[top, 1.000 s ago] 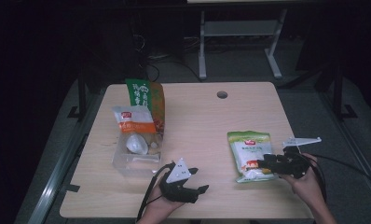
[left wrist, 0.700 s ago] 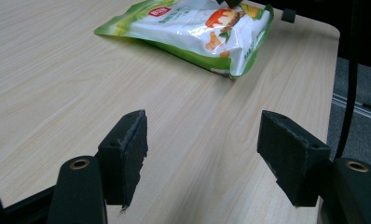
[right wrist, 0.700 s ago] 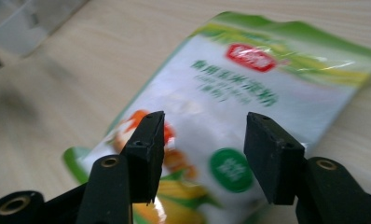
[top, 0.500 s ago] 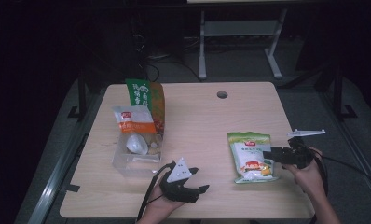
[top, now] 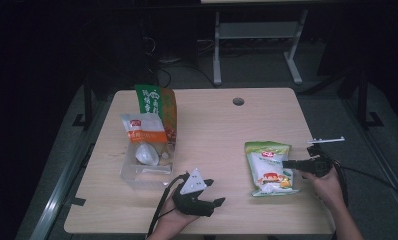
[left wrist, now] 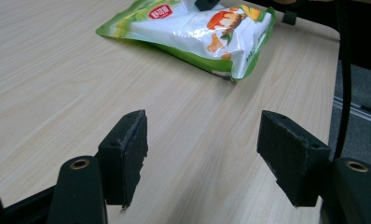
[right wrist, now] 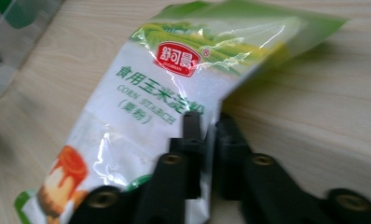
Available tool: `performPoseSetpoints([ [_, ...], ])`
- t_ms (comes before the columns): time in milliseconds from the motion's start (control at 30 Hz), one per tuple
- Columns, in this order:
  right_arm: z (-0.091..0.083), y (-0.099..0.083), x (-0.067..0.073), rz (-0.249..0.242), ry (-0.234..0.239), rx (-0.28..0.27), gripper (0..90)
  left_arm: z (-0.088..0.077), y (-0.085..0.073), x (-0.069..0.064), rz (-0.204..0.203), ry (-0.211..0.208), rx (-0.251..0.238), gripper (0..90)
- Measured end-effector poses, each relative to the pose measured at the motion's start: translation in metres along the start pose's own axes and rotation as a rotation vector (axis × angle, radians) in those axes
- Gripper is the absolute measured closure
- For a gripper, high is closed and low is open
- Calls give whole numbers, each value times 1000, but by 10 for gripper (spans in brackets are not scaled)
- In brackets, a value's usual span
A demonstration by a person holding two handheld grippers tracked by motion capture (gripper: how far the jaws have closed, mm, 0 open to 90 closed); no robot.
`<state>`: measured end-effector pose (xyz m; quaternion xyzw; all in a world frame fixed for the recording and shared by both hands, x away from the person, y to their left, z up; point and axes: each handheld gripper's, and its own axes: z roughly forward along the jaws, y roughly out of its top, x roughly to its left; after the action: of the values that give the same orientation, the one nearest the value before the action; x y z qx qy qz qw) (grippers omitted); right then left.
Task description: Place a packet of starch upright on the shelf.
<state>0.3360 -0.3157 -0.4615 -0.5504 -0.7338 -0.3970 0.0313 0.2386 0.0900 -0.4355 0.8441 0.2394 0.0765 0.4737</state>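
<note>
Black two-jaw left gripper (top: pixel 214 192) with grey three-cornered plate, brass-ringed screws, trailing black cable; right gripper (top: pixel 287 163) likewise.

Clear tub (top: pixel 148 172) w/ orange-white pouch (top: pixel 144 131), green-orange bag (top: pixel 158 106) on table (top: pixel 212 130).

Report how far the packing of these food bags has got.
Done: two pouches stand in the clear bin, a green-and-orange one and a white-and-orange one. In hand: the right gripper, its jaws just closed, pinches the edge of the corn starch bag lying on the table. Left: lifting that bag, presumably into the bin. The left gripper rests open.
</note>
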Motion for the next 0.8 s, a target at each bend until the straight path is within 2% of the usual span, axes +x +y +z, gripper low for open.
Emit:
performPoseSetpoints([
  [67,-1,1,5,-16,-22,13,889,3,1,1,-12,-10,2,329],
  [133,-3,1,9,-23,-24,13,892,5,2,2,-22,-20,5,329],
  [200,-9,0,17,-35,3,-18,895,8,3,4,-33,-27,8,328],
  [233,-9,0,17,-35,3,-18,895,8,3,4,-33,-27,8,328],
  [267,-14,0,25,-60,14,-49,896,9,4,4,-37,-30,5,328],
  [333,-19,1,34,-83,15,-72,896,9,5,4,-37,-30,4,327],
  [367,-19,1,34,-83,15,-72,896,9,5,4,-37,-30,2,327],
  [433,-25,4,46,-117,36,-115,897,9,7,5,-44,-35,0,326],
  [667,-32,11,75,-212,62,-143,897,19,14,7,-63,-61,-13,306],
  [700,-32,11,75,-212,62,-143,897,19,14,7,-63,-61,-13,302],
  [733,-33,12,81,-234,69,-146,897,26,18,7,-62,-74,-15,298],
  [800,-34,12,85,-251,68,-144,897,32,21,7,-66,-83,-15,290],
])
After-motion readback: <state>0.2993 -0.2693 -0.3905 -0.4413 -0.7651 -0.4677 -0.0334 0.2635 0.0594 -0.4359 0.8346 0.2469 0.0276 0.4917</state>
